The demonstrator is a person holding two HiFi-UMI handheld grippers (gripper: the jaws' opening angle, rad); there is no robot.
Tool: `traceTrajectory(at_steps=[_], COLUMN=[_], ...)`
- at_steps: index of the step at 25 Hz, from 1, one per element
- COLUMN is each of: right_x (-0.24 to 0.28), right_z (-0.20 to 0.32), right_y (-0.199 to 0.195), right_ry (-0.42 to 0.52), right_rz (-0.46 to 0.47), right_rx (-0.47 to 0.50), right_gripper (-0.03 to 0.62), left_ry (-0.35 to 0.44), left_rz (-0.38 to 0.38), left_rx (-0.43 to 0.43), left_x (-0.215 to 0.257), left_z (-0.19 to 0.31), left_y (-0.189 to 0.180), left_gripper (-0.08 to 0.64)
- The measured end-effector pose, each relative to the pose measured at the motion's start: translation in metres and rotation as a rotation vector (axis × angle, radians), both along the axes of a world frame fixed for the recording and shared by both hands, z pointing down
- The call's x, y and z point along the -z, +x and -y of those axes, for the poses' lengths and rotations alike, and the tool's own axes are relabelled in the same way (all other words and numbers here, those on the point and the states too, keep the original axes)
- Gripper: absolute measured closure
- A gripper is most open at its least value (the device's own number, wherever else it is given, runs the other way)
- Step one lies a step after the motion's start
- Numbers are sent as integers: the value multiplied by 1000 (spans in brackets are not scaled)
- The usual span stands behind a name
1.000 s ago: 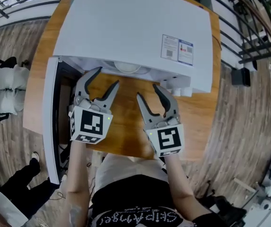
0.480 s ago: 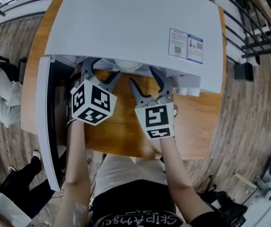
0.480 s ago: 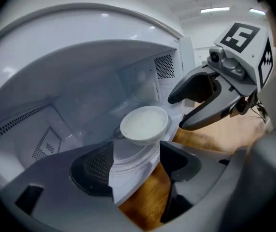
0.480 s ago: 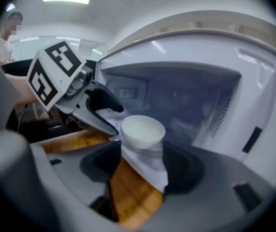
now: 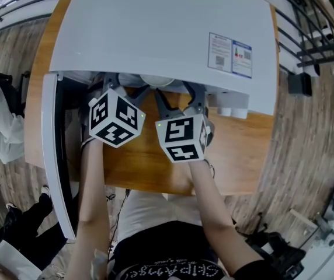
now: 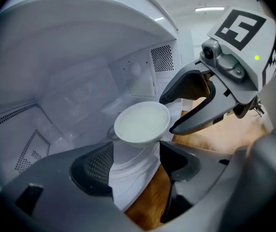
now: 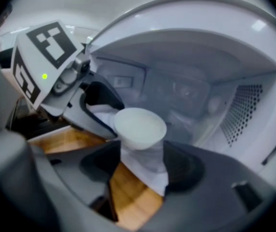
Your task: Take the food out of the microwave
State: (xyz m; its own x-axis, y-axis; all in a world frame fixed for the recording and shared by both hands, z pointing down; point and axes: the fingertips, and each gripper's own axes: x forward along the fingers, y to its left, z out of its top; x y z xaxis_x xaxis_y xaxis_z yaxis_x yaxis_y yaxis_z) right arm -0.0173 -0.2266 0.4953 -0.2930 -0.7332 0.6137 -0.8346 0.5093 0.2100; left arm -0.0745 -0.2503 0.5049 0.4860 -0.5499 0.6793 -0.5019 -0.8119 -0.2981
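The white bowl [image 6: 142,123] that holds the food sits inside the microwave [image 5: 155,28], on the pale floor of the cavity close to its mouth; what fills the bowl reads only as a pale surface. On one side of the bowl is the left gripper [image 6: 135,161], on the other the right gripper [image 7: 140,166]. Both point at it from the front and slightly downward. A second ago both hung well short of the bowl, out over the wooden table [image 5: 149,162]; now their tips are under the microwave's top edge. The jaws of both have just been opening and stand wide apart. In each gripper view the bowl is straight ahead, just beyond the pads, with nothing pressed between them. One finger of the right gripper lies just beside the bowl's rim; whether it touches cannot be told. The door [image 5: 53,156] stands swung fully open, well off to the left of the bowl and clear of both arms. Judged from this, the reach is nearly complete and the grasp has not begun. The next move probably calls for settling the jaws on opposite sides of the rim before closing, and an uneven pinch could tip the bowl as it is drawn out.
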Motion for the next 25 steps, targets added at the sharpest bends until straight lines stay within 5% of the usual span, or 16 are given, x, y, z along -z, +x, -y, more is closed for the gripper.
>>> traceTrajectory(at_steps=[14,25], right_x=[-2,12], right_z=[7,7], right_y=[-5,-5], right_ry=[-10,41], right_rz=[38,20], right_rx=[7,4], right_gripper=[325,325], left_ry=[-59,-9], left_rz=[-89,-102], left_rx=[-23,17], left_x=[-1,14], left_z=[-3,-5], left_y=[8,9], left_gripper=[276,282])
